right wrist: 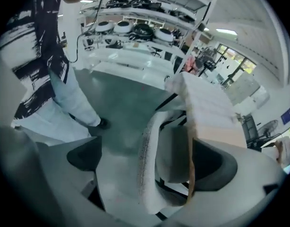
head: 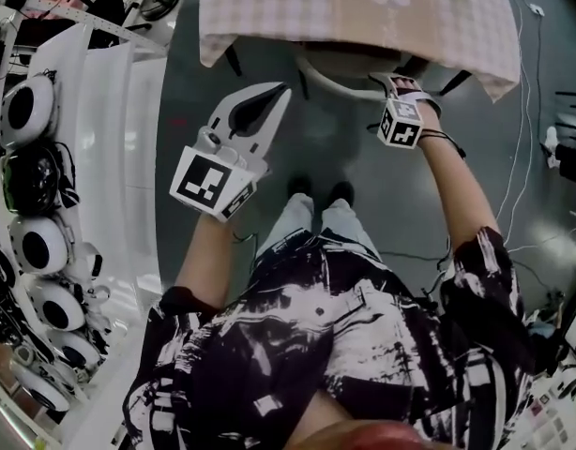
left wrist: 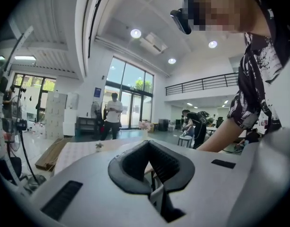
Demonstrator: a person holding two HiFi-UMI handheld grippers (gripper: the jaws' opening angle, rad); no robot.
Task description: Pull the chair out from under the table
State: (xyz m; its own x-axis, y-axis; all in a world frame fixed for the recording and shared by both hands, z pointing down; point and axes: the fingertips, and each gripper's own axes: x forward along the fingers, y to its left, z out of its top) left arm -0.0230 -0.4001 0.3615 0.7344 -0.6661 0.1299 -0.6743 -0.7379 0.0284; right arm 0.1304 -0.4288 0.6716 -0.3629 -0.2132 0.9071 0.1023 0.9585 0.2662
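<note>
The white chair is tucked under the table with the pink checked cloth; only its curved back rim shows past the cloth's edge. My right gripper is at the right end of that rim. In the right gripper view it is open, its jaws set wide to either side of the chair back, with the hanging cloth by the right pad. My left gripper is shut and holds nothing, in the air just left of the chair. It points over the tabletop.
A white shelf unit with round black-and-white devices runs along the left. Cables trail over the grey floor at the right. The person's shoes stand just in front of the chair. Other people stand far off.
</note>
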